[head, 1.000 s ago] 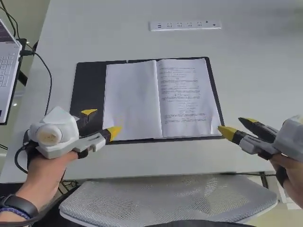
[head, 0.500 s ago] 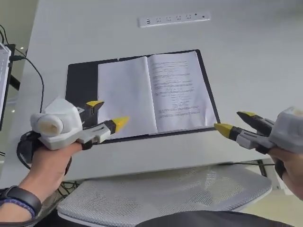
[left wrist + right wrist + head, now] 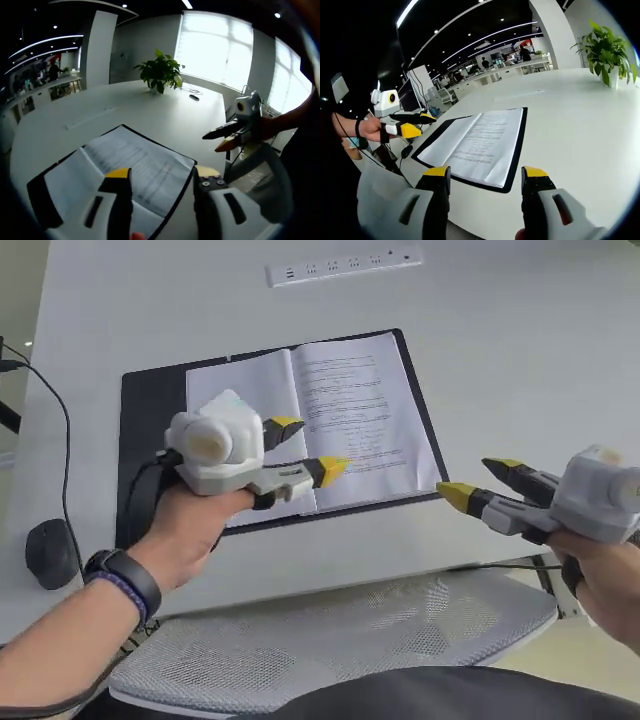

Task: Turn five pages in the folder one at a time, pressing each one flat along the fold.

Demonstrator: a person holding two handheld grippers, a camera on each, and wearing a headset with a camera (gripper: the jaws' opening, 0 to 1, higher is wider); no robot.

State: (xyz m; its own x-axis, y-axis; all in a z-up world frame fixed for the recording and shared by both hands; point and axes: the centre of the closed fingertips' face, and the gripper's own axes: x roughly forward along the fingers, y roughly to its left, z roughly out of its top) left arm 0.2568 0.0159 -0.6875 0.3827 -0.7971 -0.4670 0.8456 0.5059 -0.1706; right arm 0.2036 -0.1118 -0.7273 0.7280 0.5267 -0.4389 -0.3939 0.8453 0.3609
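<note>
A black folder (image 3: 150,440) lies open on the white table, with a blank left page (image 3: 228,392) and a printed right page (image 3: 365,405). My left gripper (image 3: 308,448) hovers open above the lower part of the fold, jaws apart and holding nothing. Its own view looks down on the folder (image 3: 145,165) past its open jaws (image 3: 162,173). My right gripper (image 3: 478,480) is open just off the folder's lower right corner, clear of the paper. In the right gripper view the folder (image 3: 480,140) lies ahead of the open jaws (image 3: 485,172), with the left gripper (image 3: 402,125) at the left.
A white power strip (image 3: 340,264) lies on the table beyond the folder. A dark mouse (image 3: 50,552) and a cable (image 3: 45,390) are at the left edge. A mesh chair seat (image 3: 330,640) is below the table's front edge. A potted plant (image 3: 160,75) stands far off.
My left gripper has moved right and forward, from beside the folder's lower left corner to above its middle. The right gripper has stayed near the lower right corner. The head camera has shifted.
</note>
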